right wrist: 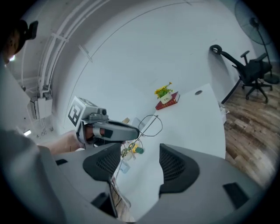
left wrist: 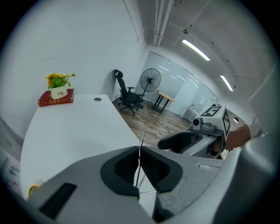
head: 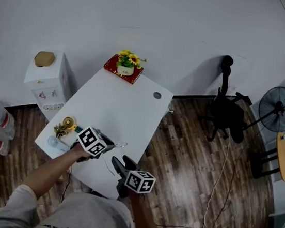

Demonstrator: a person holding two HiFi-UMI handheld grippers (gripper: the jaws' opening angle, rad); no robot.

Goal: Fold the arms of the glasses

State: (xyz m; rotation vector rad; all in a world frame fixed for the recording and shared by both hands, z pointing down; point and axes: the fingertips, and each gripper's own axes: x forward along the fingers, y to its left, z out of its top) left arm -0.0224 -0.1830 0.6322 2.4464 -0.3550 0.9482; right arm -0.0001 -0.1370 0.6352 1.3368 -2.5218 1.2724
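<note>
Over the near end of the table [head: 128,104], in the head view, the left gripper [head: 110,144] and the right gripper [head: 119,163] meet around the glasses [head: 119,145], a thin wire frame held up off the tabletop. A book [head: 112,64] with a flower pot [head: 125,70] sits at the far end, and small clutter [head: 66,127] lies at the left edge. A chair [head: 225,112] and a fan [head: 278,108] stand well apart on the floor.

In the left gripper view, the jaws are pressed together on the wire of the frame, which rises out between them toward the right gripper beside it. This hand acts as the anchor.

In the right gripper view, the jaws stand spread with nothing pinched. One lens ring shows just past the left gripper's tip. A thin arm runs from it down along the jaw at the picture's left; whether it touches that pad I cannot tell.

The step in hand looks like the folding itself: the frame is held and the right gripper is free at one arm. The next move, I judge, calls for the right gripper to nudge or lightly pinch that arm and swing it about its hinge toward the lenses while the left holds firm. The wire looks thin and springy, so it could slip or bend. Nothing on the table stands in the way; only the two grippers crowd each other.
</note>
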